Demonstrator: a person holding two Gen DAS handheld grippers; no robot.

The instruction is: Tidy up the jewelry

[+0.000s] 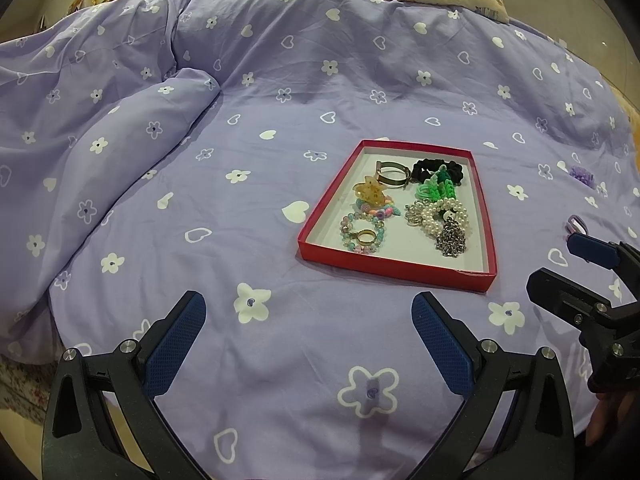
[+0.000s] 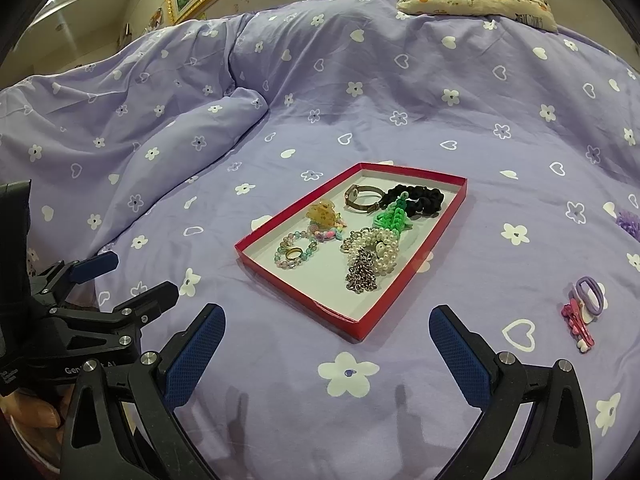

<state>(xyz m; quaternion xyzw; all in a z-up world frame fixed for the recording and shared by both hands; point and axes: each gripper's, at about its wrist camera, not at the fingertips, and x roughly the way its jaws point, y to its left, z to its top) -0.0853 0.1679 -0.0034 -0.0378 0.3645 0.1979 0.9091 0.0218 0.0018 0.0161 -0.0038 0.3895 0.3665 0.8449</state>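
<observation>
Both pairs of jaws are standing wide apart and holding nothing: the left gripper (image 1: pixel 308 320) and the right gripper (image 2: pixel 326 334) are hovering low over the bed (image 2: pixel 280 420), just short of the red tray (image 2: pixel 416 280).

From the right wrist view, the tray is lying at twelve o'clock, already carrying a chain (image 2: pixel 361 276), pearl bracelet (image 2: pixel 372 246), beaded bracelet (image 2: pixel 296 254), green band (image 2: pixel 390 218), black scrunchie (image 2: pixel 416 200) and a gold cuff (image 2: pixel 362 198).

Loose pieces are waiting at two o'clock: pink hair clips (image 2: pixel 580 326) touching a purple hair tie (image 2: pixel 591 290), and farther out a purple scrunchie (image 2: pixel 628 220).

The clips are probably light, stiff and slippery, so pinching across their middle looks safest; the ties are soft, and any part of the loop should do.
</observation>
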